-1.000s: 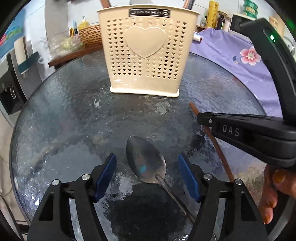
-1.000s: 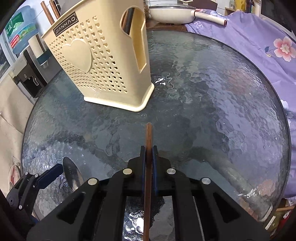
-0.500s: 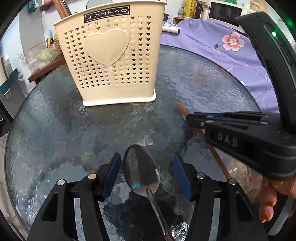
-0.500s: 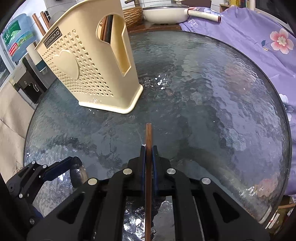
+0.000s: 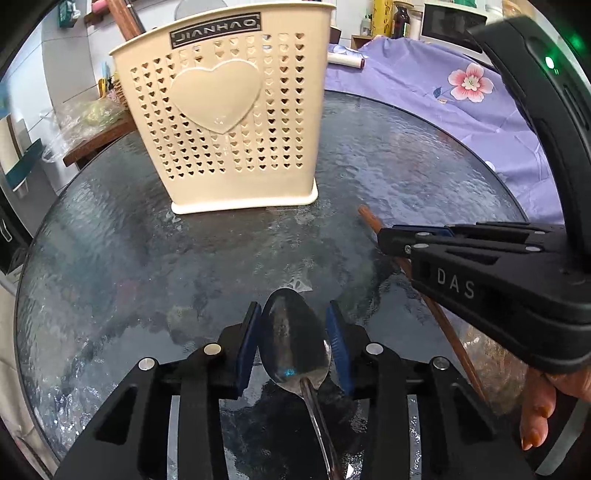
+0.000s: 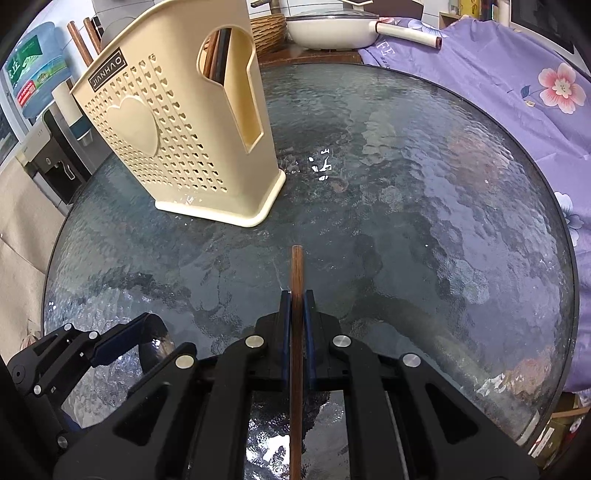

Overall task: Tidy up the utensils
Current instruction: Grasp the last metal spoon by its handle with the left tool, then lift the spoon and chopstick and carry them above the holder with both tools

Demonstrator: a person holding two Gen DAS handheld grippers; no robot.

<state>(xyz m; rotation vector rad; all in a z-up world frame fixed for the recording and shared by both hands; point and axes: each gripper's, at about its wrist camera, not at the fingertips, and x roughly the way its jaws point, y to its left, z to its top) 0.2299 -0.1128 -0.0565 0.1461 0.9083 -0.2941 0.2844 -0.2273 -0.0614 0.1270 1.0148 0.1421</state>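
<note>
The spoon (image 5: 293, 341) is framed by the left gripper (image 5: 294, 332), whose jaws have just been closing and look pressed against its bowl. A wooden chopstick (image 6: 296, 280) is clamped by the right gripper (image 6: 296, 314).

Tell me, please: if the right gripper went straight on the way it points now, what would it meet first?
Probably the glass table. The right gripper, shut on the wooden chopstick, points down at bare glass; the chopstick's tip would touch first. The cream utensil holder stands left of that line, though depth is unclear.

Looking like a home kitchen/dining corner. A round textured-glass table (image 6: 424, 206) is carrying a cream utensil holder (image 5: 229, 122), with a white pan (image 6: 328, 27), wicker basket (image 6: 267, 31) and water dispenser (image 6: 44, 144) sitting behind, floral purple cloth (image 6: 517, 85) alongside.
</note>
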